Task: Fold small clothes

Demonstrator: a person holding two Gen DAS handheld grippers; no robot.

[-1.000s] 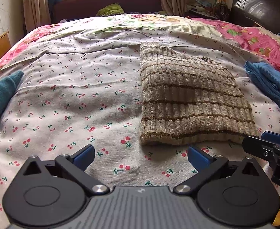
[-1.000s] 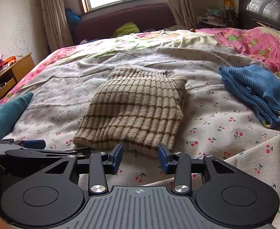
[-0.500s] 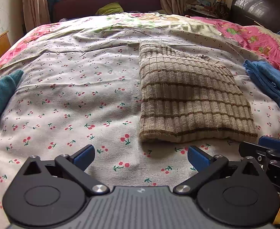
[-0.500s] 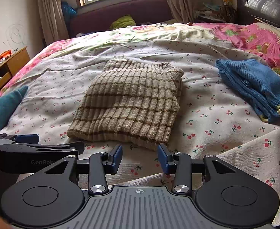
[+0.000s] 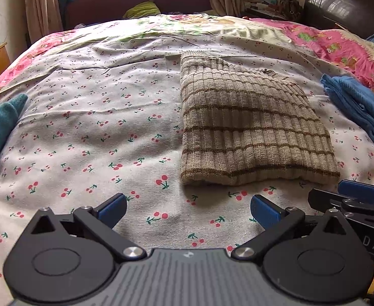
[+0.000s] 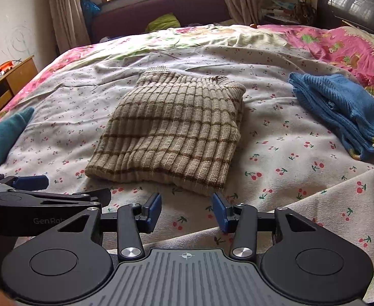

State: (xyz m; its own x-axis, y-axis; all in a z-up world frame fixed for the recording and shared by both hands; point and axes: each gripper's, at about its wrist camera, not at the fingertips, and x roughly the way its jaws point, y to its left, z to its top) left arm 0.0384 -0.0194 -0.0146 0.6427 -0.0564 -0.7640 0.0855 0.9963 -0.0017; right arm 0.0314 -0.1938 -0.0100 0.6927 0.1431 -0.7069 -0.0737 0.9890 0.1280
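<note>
Rocking matte black bodies on both, left gripper (image 5: 188, 207) and right gripper (image 6: 186, 209) alike. Sporting blue pads (image 6: 154, 207) on skinny black fingers, shiny silver screws (image 6: 130, 251) at the pivots, big round discs either side, grey ribbed plate with a tiny crosshair mark. Showing pale "GenRob" lettering (image 6: 49, 220) too.

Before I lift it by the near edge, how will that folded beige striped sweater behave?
The beige sweater is probably floppy: it is a soft ribbed knit lying in folded layers, so the layers would likely sag and come apart if only the hem is lifted. It looks light but bulky. Pushed across the cherry-print sheet, it would more likely bunch than slide.
</note>
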